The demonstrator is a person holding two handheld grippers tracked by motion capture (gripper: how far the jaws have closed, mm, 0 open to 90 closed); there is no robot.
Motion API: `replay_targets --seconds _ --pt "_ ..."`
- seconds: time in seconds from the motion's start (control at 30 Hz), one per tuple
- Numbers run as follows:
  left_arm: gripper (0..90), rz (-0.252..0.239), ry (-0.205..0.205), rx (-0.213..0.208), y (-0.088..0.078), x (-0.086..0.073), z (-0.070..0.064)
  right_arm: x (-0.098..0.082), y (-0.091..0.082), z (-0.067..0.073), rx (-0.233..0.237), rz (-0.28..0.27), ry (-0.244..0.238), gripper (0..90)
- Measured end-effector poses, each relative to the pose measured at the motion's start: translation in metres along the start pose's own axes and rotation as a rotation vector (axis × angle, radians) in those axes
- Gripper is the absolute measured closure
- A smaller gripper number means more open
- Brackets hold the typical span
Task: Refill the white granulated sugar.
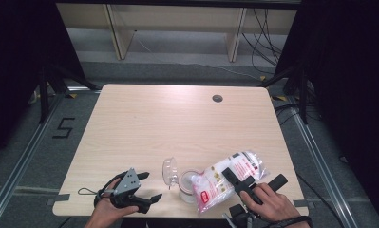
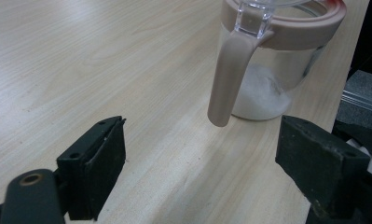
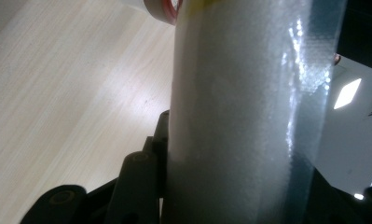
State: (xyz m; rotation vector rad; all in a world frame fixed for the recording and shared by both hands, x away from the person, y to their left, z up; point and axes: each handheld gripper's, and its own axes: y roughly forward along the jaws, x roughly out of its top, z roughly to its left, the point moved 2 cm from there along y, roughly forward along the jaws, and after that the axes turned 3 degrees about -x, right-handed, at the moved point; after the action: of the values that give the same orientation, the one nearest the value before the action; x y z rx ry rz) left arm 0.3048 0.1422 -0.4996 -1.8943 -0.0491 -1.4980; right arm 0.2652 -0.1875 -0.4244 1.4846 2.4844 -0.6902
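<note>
Two black jaws of the right gripper (image 1: 239, 183) pinch a clear bag (image 1: 227, 179) of white grains, tipped over the jar (image 1: 189, 186) (lid (image 1: 169, 171) flipped open). Left gripper (image 1: 146, 187), jaws spread and empty, rests near the jar's handle (image 2: 228, 79) on the table (image 1: 177, 123).

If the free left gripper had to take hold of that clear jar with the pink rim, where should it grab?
Probably the pink handle: it hangs down the jar's side facing the open left gripper, narrow enough to fit between the jaws. Come in level from that side. The right gripper holds the bag tilted over the jar's mouth.
</note>
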Motion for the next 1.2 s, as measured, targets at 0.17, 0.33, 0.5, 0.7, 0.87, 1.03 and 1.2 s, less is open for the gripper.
replay_targets --seconds 0.17,0.33,0.5,0.7,0.87,1.03,1.2 --pt "15.5 0.0 0.0 -0.001 0.0001 -0.0001 0.0001 0.0004 -0.0009 0.0011 0.007 0.005 0.014 65.6" --pt "15.6 0.0 -0.001 0.0 0.0 -0.0002 0.0001 0.0002 -0.0013 0.0009 0.01 0.009 0.008 65.6" --pt "15.5 -0.003 -0.01 0.0 0.0005 -0.0003 -0.0005 0.0004 -0.0017 0.0002 0.013 0.007 0.012 65.7" --pt "15.6 0.026 0.019 0.01 -0.0009 -0.0006 0.002 0.0002 -0.0029 -0.0013 0.021 0.012 0.017 65.8" --pt "15.6 0.0 0.001 0.001 0.0 -0.0002 0.0003 0.0001 -0.0032 -0.0018 0.021 0.012 0.013 65.8" --pt "15.6 0.0 0.0 0.001 0.0 -0.0001 0.0002 0.0004 -0.0029 -0.0019 0.022 0.012 0.005 65.9" --pt "15.6 0.001 0.002 0.001 0.0 -0.0001 0.0002 0.0013 -0.0031 -0.0021 0.023 0.006 0.0 66.1"
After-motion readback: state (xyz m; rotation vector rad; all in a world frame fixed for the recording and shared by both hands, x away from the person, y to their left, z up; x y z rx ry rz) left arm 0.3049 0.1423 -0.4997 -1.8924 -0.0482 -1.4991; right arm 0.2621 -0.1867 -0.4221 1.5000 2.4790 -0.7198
